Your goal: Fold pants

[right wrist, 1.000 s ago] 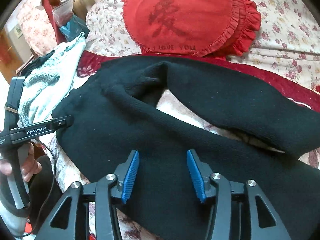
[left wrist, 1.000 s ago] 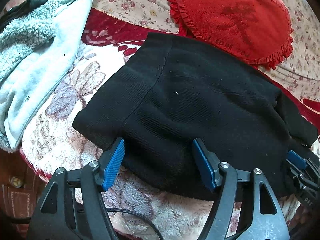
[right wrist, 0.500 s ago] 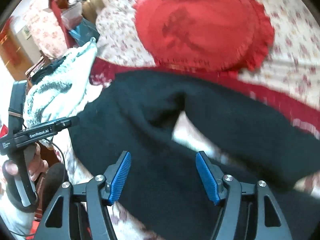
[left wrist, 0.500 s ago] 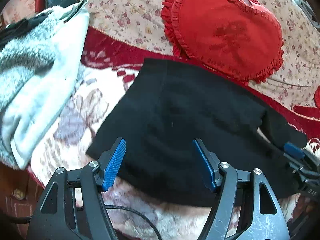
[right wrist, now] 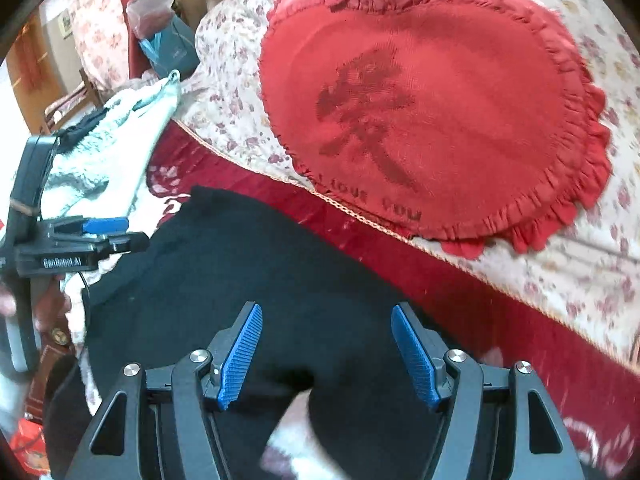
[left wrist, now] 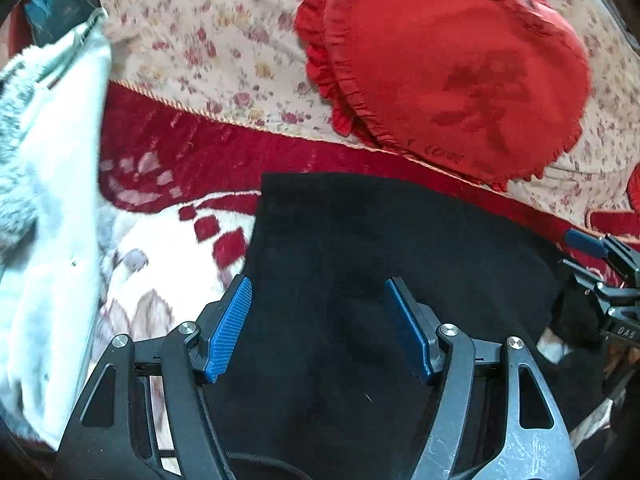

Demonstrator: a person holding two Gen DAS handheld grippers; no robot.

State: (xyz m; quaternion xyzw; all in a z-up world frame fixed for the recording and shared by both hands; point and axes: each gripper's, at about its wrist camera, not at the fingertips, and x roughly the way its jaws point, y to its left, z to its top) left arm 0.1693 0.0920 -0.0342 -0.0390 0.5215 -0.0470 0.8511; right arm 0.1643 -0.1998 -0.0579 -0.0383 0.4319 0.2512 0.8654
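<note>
The black pants (left wrist: 360, 280) lay spread across the red and cream patterned blanket (left wrist: 168, 240), their straight upper edge running just below the blanket's dark red border, and in the right wrist view the same dark cloth (right wrist: 260, 272) filled the lower middle of the frame, with a pale patch of blanket peeking through a gap at the bottom. Over the cloth hung the left gripper (left wrist: 318, 330), its blue pads (left wrist: 229, 328) set wide apart with nothing between them but the fabric beneath, whether touching it I could not tell. The right gripper (right wrist: 326, 354) sat the same way, fingers splayed, blue pads (right wrist: 414, 356) well apart, pinching nothing. At the right edge of the left wrist view the other tool's tip (left wrist: 592, 264) showed beside the pants' far edge. Beyond the pants, a red heart-shaped cushion (right wrist: 432, 112) with a frilled rim rested on the floral bedspread (right wrist: 560, 272), a dark character and lettering printed on it. To the left lay a pale fleecy garment (left wrist: 52, 200), well clear of the pants, blurred at its edge
</note>
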